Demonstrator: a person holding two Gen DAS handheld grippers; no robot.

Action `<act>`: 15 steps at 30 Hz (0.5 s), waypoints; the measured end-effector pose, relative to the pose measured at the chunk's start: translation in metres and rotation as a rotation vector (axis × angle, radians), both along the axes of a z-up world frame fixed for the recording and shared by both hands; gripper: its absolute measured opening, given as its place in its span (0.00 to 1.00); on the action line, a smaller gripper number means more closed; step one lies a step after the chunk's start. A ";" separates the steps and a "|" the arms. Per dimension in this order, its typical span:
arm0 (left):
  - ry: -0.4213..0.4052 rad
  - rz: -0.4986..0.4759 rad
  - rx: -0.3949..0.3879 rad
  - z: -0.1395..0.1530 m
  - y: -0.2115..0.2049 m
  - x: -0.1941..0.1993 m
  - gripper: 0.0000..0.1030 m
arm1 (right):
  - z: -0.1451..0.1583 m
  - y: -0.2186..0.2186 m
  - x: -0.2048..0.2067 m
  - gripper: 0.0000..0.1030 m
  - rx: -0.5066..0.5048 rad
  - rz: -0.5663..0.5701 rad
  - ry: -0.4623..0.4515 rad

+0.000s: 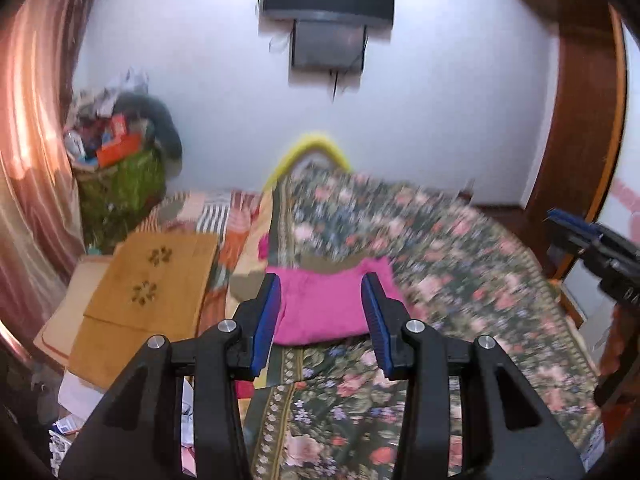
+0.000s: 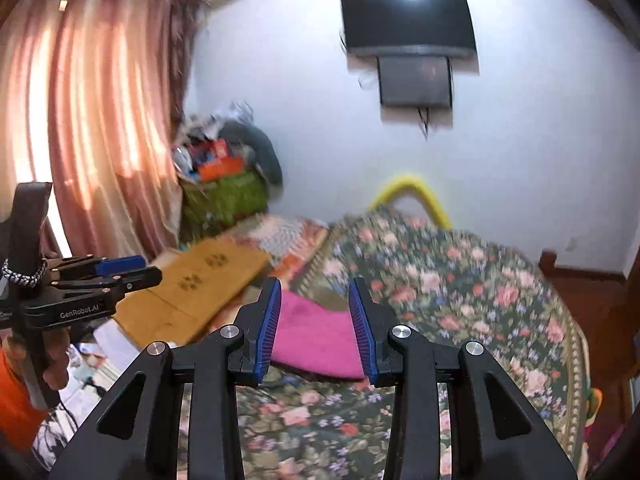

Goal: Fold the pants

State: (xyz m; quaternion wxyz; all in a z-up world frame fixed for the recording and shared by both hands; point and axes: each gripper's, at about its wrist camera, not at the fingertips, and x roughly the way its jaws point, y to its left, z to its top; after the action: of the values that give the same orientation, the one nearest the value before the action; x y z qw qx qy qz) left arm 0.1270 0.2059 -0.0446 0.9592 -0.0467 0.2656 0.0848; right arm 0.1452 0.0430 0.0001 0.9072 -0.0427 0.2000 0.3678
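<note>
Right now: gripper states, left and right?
Left gripper: open, holding nothing, above the pink pants on the bed.
Right gripper: open, holding nothing, also clear of the pants.

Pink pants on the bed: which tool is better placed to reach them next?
Left, slightly. The pink pants sit centred between the open left tool, while the open right tool sees them offset toward its left. Neither touches them.

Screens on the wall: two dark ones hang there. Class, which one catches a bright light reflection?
The upper, wider television. A white glare sits at its top edge, while the smaller screen mounted directly beneath it shows no such bright spot.
</note>
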 end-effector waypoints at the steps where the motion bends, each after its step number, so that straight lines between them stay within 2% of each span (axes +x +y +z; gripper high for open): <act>1: -0.028 -0.006 0.007 0.011 -0.008 -0.014 0.41 | 0.006 -0.002 -0.010 0.31 0.011 0.006 -0.017; 4: -0.112 0.002 0.049 0.034 -0.028 -0.053 0.41 | 0.023 -0.010 -0.044 0.31 0.039 0.024 -0.066; 7: -0.183 -0.011 0.057 0.050 -0.044 -0.088 0.44 | 0.031 -0.018 -0.074 0.31 0.069 0.036 -0.107; 10: -0.246 -0.009 0.083 0.060 -0.058 -0.117 0.52 | 0.036 -0.024 -0.097 0.31 0.098 0.048 -0.123; 11: -0.264 -0.006 0.092 0.063 -0.062 -0.126 0.58 | 0.037 -0.025 -0.106 0.32 0.101 0.042 -0.136; 12: -0.275 -0.003 0.096 0.064 -0.065 -0.131 0.65 | 0.037 -0.026 -0.111 0.38 0.103 0.039 -0.144; 15: -0.314 -0.011 0.100 0.067 -0.072 -0.151 0.74 | 0.038 -0.031 -0.124 0.52 0.128 0.039 -0.167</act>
State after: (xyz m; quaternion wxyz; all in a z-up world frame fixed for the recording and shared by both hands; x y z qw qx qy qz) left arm -0.0243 0.1344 0.0226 0.9905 -0.0100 0.1083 0.0842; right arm 0.0209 0.0118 0.0377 0.9142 -0.0192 0.0991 0.3926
